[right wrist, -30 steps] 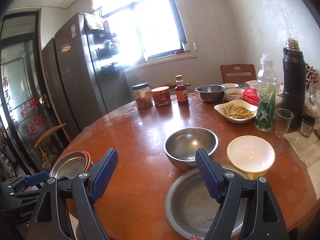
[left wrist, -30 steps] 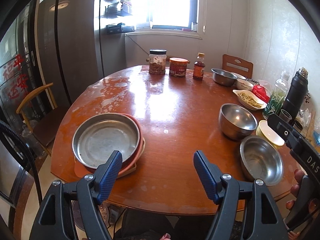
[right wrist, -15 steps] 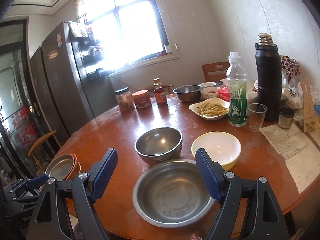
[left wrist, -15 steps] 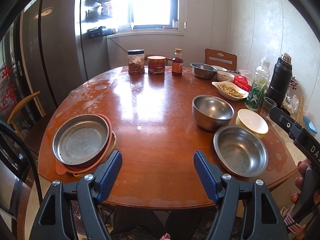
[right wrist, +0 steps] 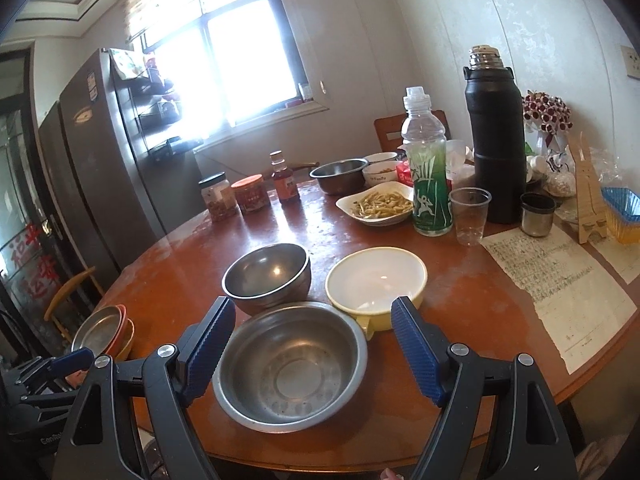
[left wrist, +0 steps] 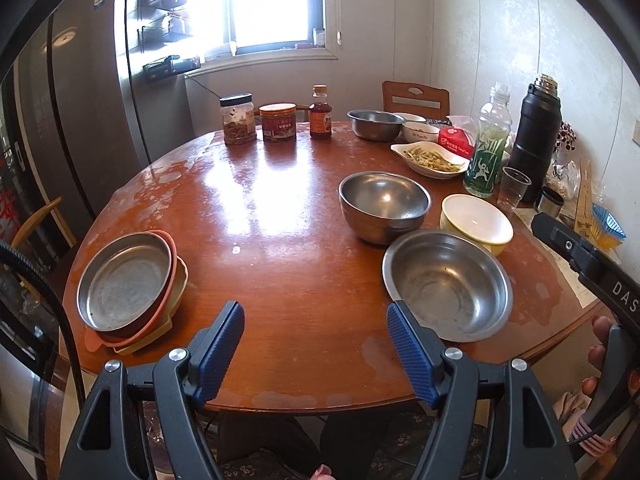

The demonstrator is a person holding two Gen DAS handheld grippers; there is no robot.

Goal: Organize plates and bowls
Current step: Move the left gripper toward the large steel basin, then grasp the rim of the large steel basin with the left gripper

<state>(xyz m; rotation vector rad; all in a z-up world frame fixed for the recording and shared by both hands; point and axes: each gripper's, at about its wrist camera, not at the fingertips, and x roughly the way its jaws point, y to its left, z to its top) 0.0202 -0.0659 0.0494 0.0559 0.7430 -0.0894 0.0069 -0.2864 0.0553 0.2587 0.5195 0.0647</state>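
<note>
While both tongs (left wrist: 314, 344) (right wrist: 312, 344) gape empty, sunlight glares across the round wooden table (left wrist: 280, 208) by the window (left wrist: 272, 0).

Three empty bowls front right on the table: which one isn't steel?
The yellow bowl with the white inside, rightmost of the three. The deep steel bowl and the wide shallow steel bowl are both bare metal.

Round wooden table (left wrist: 280, 216) — steel bowls (left wrist: 446, 284), stacked plates (left wrist: 128, 284), jars (left wrist: 239, 119), bottle (right wrist: 428, 176), flask (right wrist: 496, 136)
</note>
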